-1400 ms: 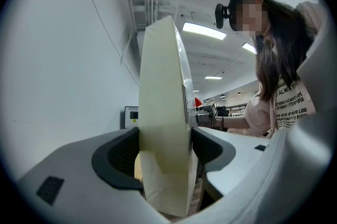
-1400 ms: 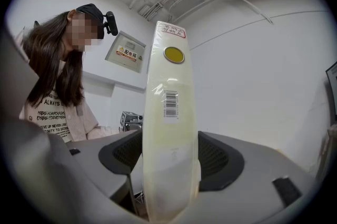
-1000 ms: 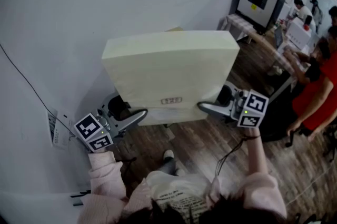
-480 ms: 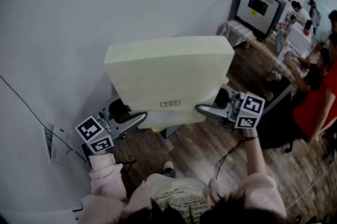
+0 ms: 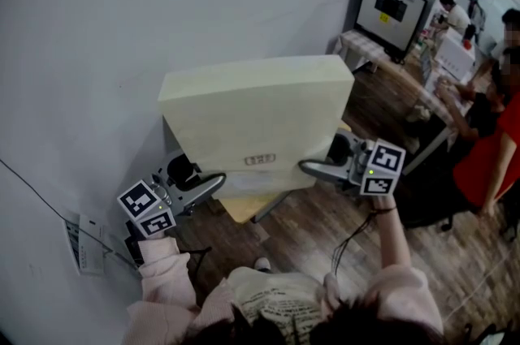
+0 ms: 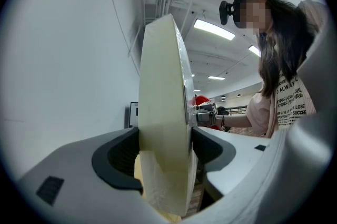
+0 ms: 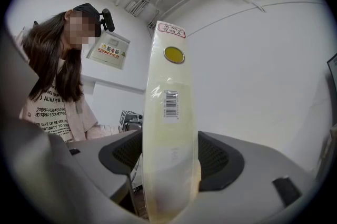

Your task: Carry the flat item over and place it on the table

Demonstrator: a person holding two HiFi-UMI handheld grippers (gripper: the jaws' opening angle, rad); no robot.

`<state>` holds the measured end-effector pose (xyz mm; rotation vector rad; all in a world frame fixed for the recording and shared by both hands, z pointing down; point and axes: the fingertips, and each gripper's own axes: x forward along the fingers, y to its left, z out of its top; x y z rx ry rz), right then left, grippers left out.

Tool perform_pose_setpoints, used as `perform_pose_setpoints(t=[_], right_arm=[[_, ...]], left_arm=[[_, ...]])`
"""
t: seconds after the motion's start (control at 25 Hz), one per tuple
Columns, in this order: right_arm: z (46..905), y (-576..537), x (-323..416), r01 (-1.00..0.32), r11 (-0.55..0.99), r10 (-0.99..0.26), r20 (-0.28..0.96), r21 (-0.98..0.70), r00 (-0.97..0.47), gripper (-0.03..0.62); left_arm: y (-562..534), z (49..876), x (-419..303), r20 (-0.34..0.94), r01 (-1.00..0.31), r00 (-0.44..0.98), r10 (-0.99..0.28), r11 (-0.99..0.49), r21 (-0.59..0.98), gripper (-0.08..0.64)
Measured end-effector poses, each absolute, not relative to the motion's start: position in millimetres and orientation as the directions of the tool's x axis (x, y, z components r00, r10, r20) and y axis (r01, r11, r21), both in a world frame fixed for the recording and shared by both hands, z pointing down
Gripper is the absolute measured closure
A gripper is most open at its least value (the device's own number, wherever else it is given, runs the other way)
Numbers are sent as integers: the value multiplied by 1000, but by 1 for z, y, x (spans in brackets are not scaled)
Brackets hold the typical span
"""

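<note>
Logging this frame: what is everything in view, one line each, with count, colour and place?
flat item: one, pale yellow, plastic-wrapped, held up in front of the white wall
small table: one, tan top, below the flat item and mostly hidden by it
screen: one, dark frame, on a stand at upper right
bystanders: several, one in red, at the right edge
notice sheet: one, white, on the wall at lower left
floor: brown wood
left gripper: one, grey, clamped on the flat item's near edge, left side
right gripper: one, grey, clamped on the same edge, right side
sleeves: two, pink, at the bottom
</note>
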<state>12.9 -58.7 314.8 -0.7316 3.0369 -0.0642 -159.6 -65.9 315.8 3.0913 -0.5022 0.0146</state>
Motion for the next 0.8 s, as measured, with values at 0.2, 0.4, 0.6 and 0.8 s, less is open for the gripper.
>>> perform_pose_setpoints(t=[0.2,0.4,0.6,0.8], right_arm=[[321,-80,18,-469,882,-470,-4,-45,-883,272],[328,-95,23,-482,876,-482,-6,-34,-876,272],[332,-110,28,-477,878,-478,-9,-47,-879,272],[335,-131,39,-459,887,-459,1,-50,-888,272]], left_arm=[[-91,321,-154,13,-299,954,-299,-954,10,245],[-107,327,-151,21,-289,957,-289,-957,-3,245],[-122,330,-144,26,-295,955,-295,-955,-2,245],[-138,332,-134,28,-317,948,-316,-949,8,245]])
